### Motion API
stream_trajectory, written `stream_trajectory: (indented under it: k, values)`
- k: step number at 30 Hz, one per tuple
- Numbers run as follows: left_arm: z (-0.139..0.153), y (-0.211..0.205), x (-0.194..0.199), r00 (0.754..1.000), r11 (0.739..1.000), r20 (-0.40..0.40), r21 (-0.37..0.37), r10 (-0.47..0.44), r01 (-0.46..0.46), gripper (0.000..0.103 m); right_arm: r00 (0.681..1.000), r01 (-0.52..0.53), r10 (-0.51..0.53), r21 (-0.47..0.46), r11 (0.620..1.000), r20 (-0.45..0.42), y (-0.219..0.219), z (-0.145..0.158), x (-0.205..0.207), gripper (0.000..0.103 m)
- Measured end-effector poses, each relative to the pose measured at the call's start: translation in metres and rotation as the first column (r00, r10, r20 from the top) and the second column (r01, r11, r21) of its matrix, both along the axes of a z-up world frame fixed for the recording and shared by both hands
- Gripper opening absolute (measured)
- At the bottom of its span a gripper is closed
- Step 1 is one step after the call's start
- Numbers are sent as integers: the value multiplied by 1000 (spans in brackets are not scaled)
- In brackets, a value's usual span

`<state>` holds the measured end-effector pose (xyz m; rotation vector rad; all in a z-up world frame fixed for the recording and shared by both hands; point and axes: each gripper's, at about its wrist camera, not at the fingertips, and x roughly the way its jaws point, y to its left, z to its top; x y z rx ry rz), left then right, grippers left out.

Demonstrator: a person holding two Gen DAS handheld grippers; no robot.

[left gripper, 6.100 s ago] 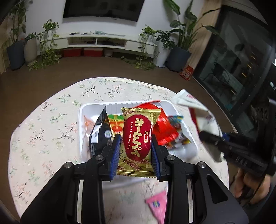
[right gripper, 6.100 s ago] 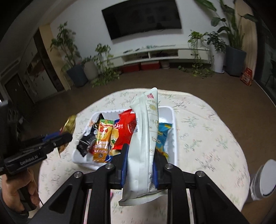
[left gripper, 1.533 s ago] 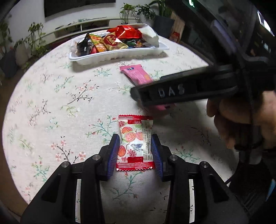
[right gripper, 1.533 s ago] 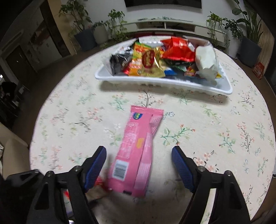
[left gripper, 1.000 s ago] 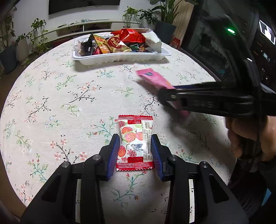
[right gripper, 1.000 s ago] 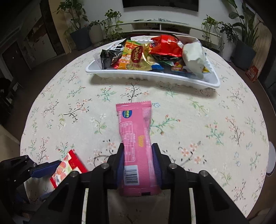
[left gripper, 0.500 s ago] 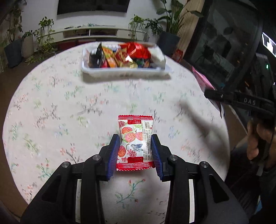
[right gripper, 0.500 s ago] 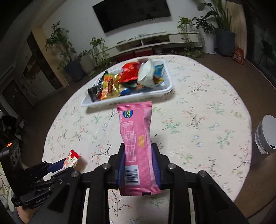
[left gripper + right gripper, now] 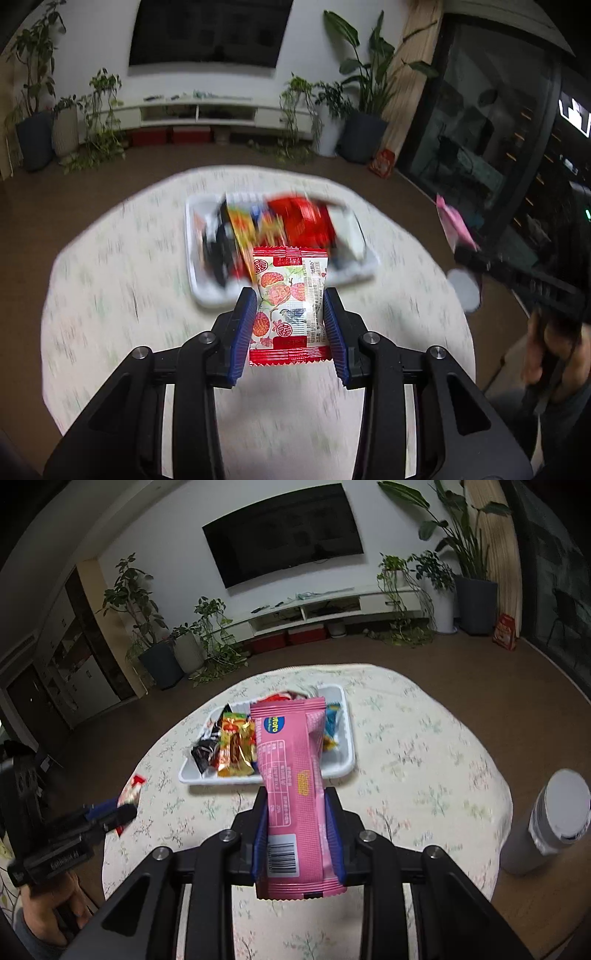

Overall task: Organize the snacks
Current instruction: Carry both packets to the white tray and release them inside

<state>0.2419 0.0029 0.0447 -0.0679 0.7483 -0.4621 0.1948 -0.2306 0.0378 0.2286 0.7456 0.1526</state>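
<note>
Two claws aloft, each clamped on one snack. Left claw (image 9: 289, 325): blue pads (image 9: 243, 332) pressed against both sides of a red-and-white packet (image 9: 289, 299), held flat and well clear of the surface (image 9: 110, 295). Right claw (image 9: 297, 834): pads narrowly set, squeezed on the lower half of a long pink bar (image 9: 291, 775), barcode end nearest the camera, far end sticking up and forward over the view of the tray (image 9: 347, 734).

Ahead of both, on the round floral-clothed surface, a white tray heaped with wrappers: black (image 9: 203, 753), orange-gold (image 9: 236, 749), red, a bit of blue at the right edge. Blurred in the left wrist view, sharper in the right. Partly hidden in each view by the held snack in front of it.

From the right wrist view, left claw seen low at the left with the packet's red edge at its tip, a hand (image 9: 48, 912) gripping the handle. From the left wrist view, right claw (image 9: 461, 254) at the far right with the pink bar poking up, another hand (image 9: 554, 354) below it.

Beside the surface on the right, a grey cylinder (image 9: 550, 823) with a white top, standing on the floor. Beyond: brown floor, potted plants (image 9: 155, 627), a low white shelf (image 9: 332, 609), a dark wall screen (image 9: 284, 531).
</note>
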Motion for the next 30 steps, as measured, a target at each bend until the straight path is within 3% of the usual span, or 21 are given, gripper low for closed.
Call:
stream_trajectory:
  k: [5,13,22,30]
  values:
    - [17,-8,62,1000,999,17,30,26,-26,35,999,-39,39,-38,999,22,22,16,44,30]
    - [-20,-35,149,998,998,-44,43,45,-43,35,995,-80,74,-89,993,-63,58,-5,130,30]
    - [-78,-51,195,993,994,-91,81,78,-71,35,984,-111,90,-137,984,-152,84,-52,187,30]
    - [-105,-50,216,988,990,-107,103,112,-101,36,983,-111,82,-175,978,-165,90,-64,207,32]
